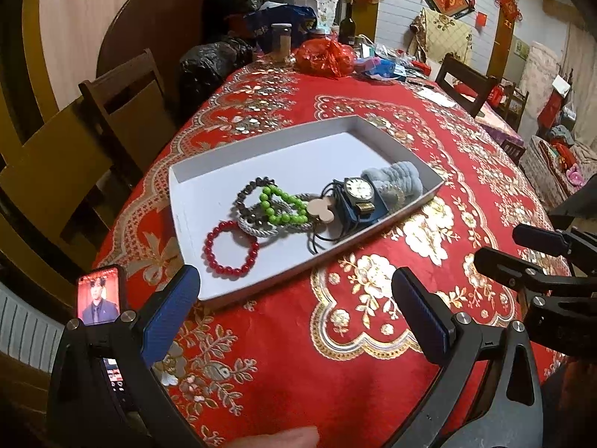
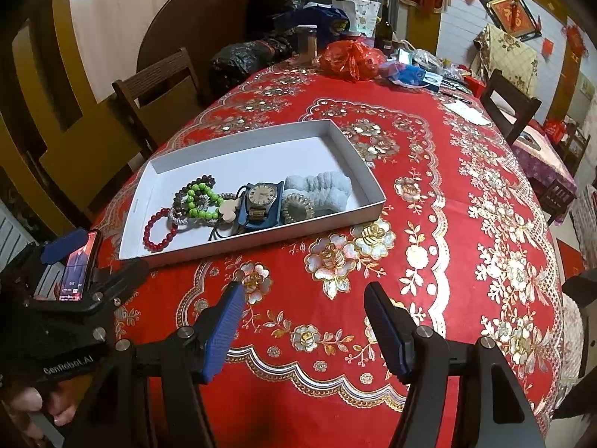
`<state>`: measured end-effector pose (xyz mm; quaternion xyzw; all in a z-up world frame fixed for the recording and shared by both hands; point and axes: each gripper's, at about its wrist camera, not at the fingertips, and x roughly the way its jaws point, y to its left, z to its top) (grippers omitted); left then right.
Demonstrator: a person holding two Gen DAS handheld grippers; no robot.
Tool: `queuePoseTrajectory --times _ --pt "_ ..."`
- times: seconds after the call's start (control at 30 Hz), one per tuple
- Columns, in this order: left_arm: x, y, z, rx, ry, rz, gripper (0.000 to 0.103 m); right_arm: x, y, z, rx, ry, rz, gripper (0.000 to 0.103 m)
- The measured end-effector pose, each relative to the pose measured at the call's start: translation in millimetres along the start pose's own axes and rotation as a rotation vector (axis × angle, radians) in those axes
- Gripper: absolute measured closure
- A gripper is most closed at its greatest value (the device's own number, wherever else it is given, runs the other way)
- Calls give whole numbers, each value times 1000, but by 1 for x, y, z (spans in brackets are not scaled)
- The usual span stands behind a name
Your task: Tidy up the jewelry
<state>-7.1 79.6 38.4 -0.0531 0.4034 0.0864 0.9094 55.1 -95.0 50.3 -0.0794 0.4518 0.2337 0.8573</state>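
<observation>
A shallow white box (image 1: 261,142) (image 2: 238,142) sits on the red tablecloth. Inside lie a red bead bracelet (image 1: 231,248) (image 2: 158,229), a green bead bracelet (image 1: 281,203) (image 2: 203,198), a dark bead bracelet (image 1: 248,188), a silver rope bracelet (image 1: 257,229), a wristwatch (image 1: 358,190) (image 2: 261,198) on a blue pad, a clear coil hair tie (image 2: 296,207) and a pale blue scrunchie (image 1: 399,177) (image 2: 324,183). My left gripper (image 1: 294,291) is open and empty, just short of the box's near edge. My right gripper (image 2: 304,308) is open and empty, over the cloth nearer than the box.
A phone (image 1: 99,295) (image 2: 76,265) stands at the table's left front corner. Bags, a jar (image 1: 281,41), a bottle (image 1: 349,24) and a red plastic bag (image 1: 324,56) crowd the far end. Wooden chairs (image 1: 123,93) stand along the left side.
</observation>
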Motion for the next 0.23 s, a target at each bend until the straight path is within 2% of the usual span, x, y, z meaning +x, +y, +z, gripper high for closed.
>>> queuePoseTrajectory --times 0.1,0.23 --pt "-1 -3 -4 -1 -9 -30 1 1 -1 0 4 4 0 39" --pt "-3 -6 -6 15 -40 -10 1 4 -1 1 4 11 -6 39"
